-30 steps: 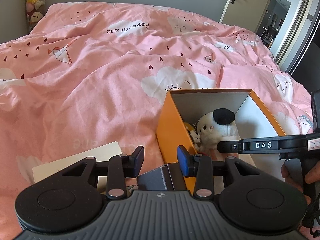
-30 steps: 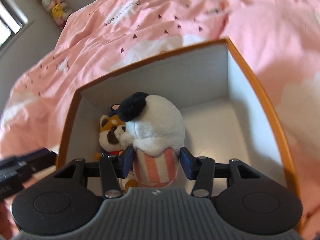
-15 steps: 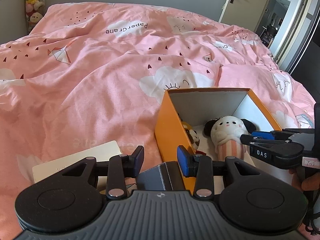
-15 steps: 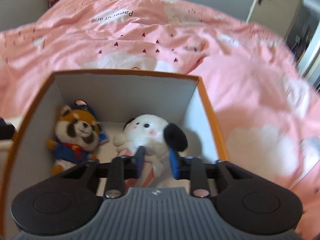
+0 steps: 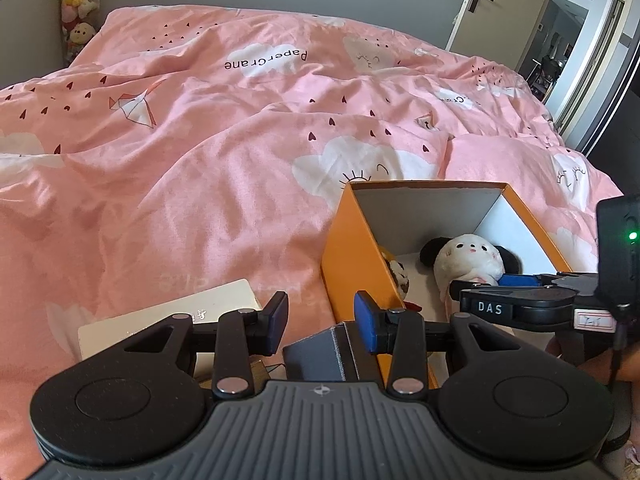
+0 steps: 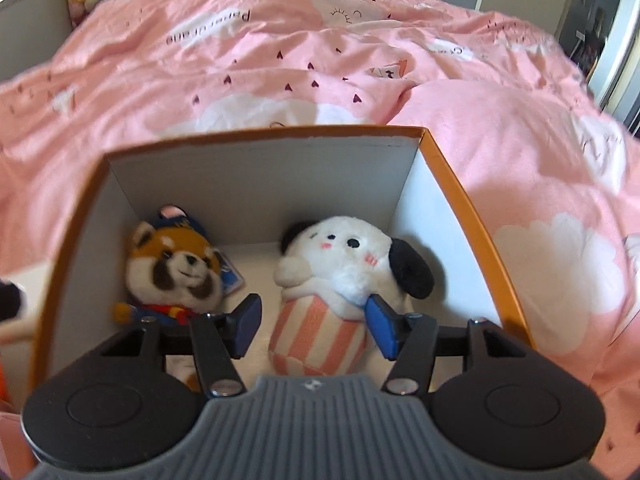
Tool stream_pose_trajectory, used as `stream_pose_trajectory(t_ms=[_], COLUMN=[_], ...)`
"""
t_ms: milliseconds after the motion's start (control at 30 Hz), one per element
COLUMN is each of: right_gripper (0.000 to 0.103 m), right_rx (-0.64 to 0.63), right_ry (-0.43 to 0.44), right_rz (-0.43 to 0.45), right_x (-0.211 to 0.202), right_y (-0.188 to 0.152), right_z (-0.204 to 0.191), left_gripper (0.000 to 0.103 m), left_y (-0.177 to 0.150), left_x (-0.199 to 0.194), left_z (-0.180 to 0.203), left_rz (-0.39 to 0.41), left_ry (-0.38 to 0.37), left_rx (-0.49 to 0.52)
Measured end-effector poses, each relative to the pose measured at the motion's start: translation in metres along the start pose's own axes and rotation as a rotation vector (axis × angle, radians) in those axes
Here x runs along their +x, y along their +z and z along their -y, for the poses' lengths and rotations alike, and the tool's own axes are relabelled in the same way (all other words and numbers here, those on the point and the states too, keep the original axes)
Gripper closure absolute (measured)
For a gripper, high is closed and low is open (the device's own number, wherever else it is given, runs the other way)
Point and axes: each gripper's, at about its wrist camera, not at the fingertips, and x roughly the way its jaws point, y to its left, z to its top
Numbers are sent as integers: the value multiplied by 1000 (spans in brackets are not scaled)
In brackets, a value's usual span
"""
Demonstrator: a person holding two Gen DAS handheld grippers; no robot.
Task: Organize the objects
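Note:
An orange box (image 6: pixel 460 200) with white inner walls sits on the pink bed. Inside lie a red panda plush (image 6: pixel 172 260) on the left and a white dog plush (image 6: pixel 340 256) in a striped cup on the right. My right gripper (image 6: pixel 314 322) reaches into the box with its jaws opening. The dog plush lies between them and the left pad stands apart from it. In the left wrist view the box (image 5: pixel 360 248), dog plush (image 5: pixel 468 256) and right gripper (image 5: pixel 488 286) show at right. My left gripper (image 5: pixel 321 318) hovers beside the box's near corner. A dark grey block (image 5: pixel 312 350) fills its gap; whether the pads grip it is unclear.
A flat beige card or box (image 5: pixel 168 320) lies on the duvet (image 5: pixel 200 160) left of the left gripper. Stuffed toys (image 5: pixel 78 4) hang in the far left corner. A door (image 5: pixel 480 4) stands open at the far right. A hand (image 5: pixel 600 364) holds the right gripper's handle.
The right gripper rolled level and lowered the dog plush into the box beside the red panda. Its jaws squeezed narrow, then spread wide off the plush. The left gripper stayed put.

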Motion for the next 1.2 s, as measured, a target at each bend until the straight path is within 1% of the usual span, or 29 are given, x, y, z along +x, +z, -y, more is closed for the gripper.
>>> stream_pose_trajectory(t_ms=[67, 100, 233, 367, 467, 633, 700, 767, 800, 900, 967, 1033, 1133, 1200], right_gripper=[45, 46, 48, 49, 49, 49, 48, 45, 45, 43, 43, 44, 44, 44], right_rx=[-38, -35, -43, -88, -140, -220, -216, -211, -212, -199, -183, -168, -157, -160], right_ry=[-36, -23, 77, 139, 191, 223, 227, 225, 219, 196, 187, 200, 260, 312], right_rz=[-26, -29, -20, -1, 8, 23, 16, 16, 17, 36, 77, 126, 213, 241], right_x=[10, 12, 12, 13, 14, 14, 17, 15, 13, -6, -28, -54, -99, -124], right_y=[-3, -4, -2, 1, 3, 2, 3, 4, 3, -1, -5, -10, -20, -30], right_z=[0, 4, 12, 2, -7, -12, -11, -11, -11, -11, -11, -13, -22, -34], left_gripper=[58, 58, 58, 58, 58, 56, 55, 55, 54, 54, 54, 54, 54, 54], left_y=[-2, -3, -7, -13, -18, -26, -29, -33, -35, -43, -48, -53, -60, -65], left_x=[-2, -3, -8, -13, -20, -33, -38, -45, -49, -61, -71, -81, -94, -101], left_z=[-3, -4, -13, -26, -34, -46, -51, -56, -59, -68, -71, -72, -71, -70], left_rz=[-11, -15, -52, -95, -101, -103, -105, -108, -108, -112, -111, -105, -94, -95], left_ry=[3, 1, -13, 1, 23, 50, 62, 77, 81, 76, 69, 70, 66, 62], left_rx=[-5, -8, -30, -67, -76, -86, -88, -96, -104, -131, -145, -150, -149, -154])
